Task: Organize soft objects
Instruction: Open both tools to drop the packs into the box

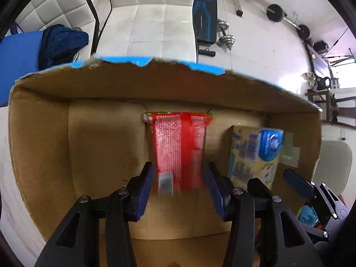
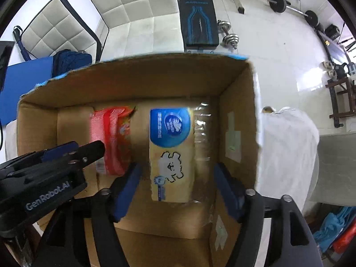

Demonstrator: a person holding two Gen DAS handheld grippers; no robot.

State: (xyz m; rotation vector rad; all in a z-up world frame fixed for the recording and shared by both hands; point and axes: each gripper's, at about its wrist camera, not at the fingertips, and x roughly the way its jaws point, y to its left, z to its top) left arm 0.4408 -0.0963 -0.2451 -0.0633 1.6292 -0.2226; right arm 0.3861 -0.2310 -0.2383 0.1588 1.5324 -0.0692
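1. We held the left gripper (image 1: 178,184) with its fingers clenched on the red tissue pack (image 1: 178,146), lowering it upright.
2. Our right gripper (image 2: 176,189) had released the yellow tissue pack (image 2: 171,153).
3. Both packs sat side by side in the cardboard box (image 2: 138,84), probably to save space.

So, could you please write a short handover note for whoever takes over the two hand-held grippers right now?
Left hand-held gripper: over the cardboard box, its fingers either side of the red pack; whether the pads press on it is too blurred to tell.
Right hand-held gripper: open, pads clear of the yellow tissue pack.
Things: both packs are inside the box, red one to the left, yellow one to the right.
Done: the yellow pack looks placed.
Left: confirm the red pack is let go, lift both grippers out, then check for other soft items; something blue and red lies beside the box.
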